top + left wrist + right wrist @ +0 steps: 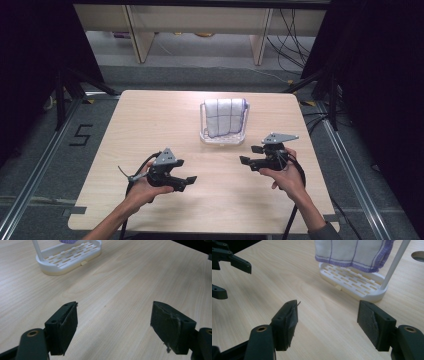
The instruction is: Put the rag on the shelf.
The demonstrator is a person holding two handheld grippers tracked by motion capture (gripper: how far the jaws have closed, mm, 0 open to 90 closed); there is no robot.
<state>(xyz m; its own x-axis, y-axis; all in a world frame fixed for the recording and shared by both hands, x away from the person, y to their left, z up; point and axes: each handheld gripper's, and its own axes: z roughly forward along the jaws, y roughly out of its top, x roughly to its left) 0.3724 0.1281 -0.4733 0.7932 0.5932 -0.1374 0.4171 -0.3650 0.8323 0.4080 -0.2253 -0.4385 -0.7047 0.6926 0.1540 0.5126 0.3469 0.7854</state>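
Resting on tabletop (150, 130): white slotted rack (223, 136) is standing toward the far middle, a white cloth (225, 116) with purple edging is hanging over it.
Left tongs (182, 181): a hand is holding them above the near left; jaws are gaping wide, gripping nothing.
Right tongs (250, 154): a hand is holding them near right of the rack; jaws are gaping wide, gripping nothing.
Writing: a black "5" mark (81, 135) is showing on the floor left of the tabletop.
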